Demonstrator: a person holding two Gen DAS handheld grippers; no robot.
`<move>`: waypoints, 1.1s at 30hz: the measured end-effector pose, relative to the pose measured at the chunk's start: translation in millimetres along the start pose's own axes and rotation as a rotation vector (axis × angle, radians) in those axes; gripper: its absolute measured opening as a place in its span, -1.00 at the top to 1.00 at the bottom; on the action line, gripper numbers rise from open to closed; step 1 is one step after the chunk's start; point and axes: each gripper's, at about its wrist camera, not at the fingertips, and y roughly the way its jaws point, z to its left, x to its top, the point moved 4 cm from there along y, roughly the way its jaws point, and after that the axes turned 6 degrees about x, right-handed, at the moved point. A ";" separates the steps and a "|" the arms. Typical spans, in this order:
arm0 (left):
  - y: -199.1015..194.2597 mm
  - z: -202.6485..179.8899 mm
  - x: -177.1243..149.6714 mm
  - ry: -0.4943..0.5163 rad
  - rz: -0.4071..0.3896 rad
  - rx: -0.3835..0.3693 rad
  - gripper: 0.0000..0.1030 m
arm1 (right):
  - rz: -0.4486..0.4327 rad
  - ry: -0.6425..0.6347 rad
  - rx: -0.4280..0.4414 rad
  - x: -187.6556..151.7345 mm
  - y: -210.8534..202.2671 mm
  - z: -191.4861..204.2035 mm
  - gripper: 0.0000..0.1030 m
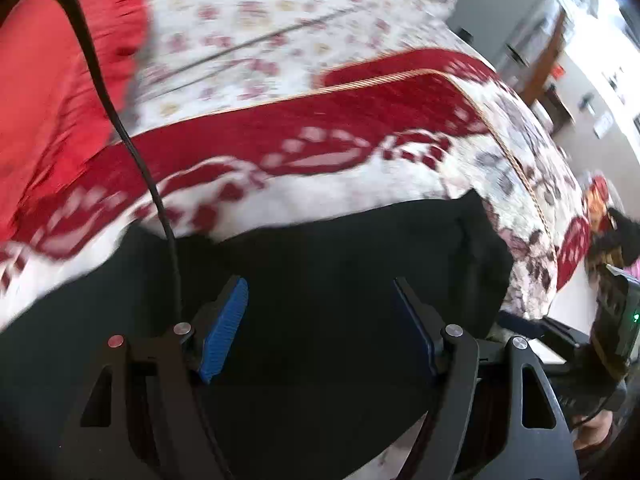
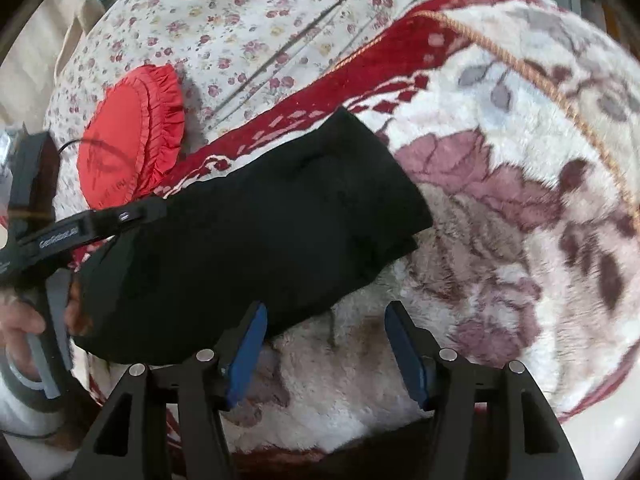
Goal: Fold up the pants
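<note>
- On the bed, over a plush red-and-white floral blanket, lie the black pants, already doubled into a thick oblong bundle running from lower left to upper right in my right wrist view.
- My right gripper is spread, nothing between its blue pads; it hangs just beside the lower edge of the bundle, over bare blanket.
- My left gripper is also spread, and seems to hover over the dark cloth without pinching it; that view is blurred, so I cannot tell whether the pads brush the fabric.
- A red ruffled cushion sits near the far left end of the pants, on a small-flowered sheet.
- A thin black cable crosses my left wrist view.
- Risks, as I judge them: the stacked layers look loose, so a shallow pinch may lift only the top layer and undo the fold; the fluffy blanket could be caught along with the cloth; the cable might snag the bundle or cushion.
</note>
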 end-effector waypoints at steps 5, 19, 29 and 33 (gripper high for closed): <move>30.8 -49.9 20.9 0.141 0.015 -0.041 -0.41 | -0.029 0.034 0.043 7.0 8.0 -2.3 -0.26; 111.2 -121.1 56.9 0.244 0.129 -0.206 -0.41 | -0.157 0.135 0.132 26.2 21.5 -12.6 0.11; 36.9 -72.3 62.7 0.144 0.009 -0.232 0.03 | -0.242 -0.080 0.098 50.4 -5.1 53.9 0.74; -33.8 4.5 56.3 0.017 -0.094 -0.178 0.03 | -0.227 -0.304 0.143 50.1 -13.1 126.0 0.74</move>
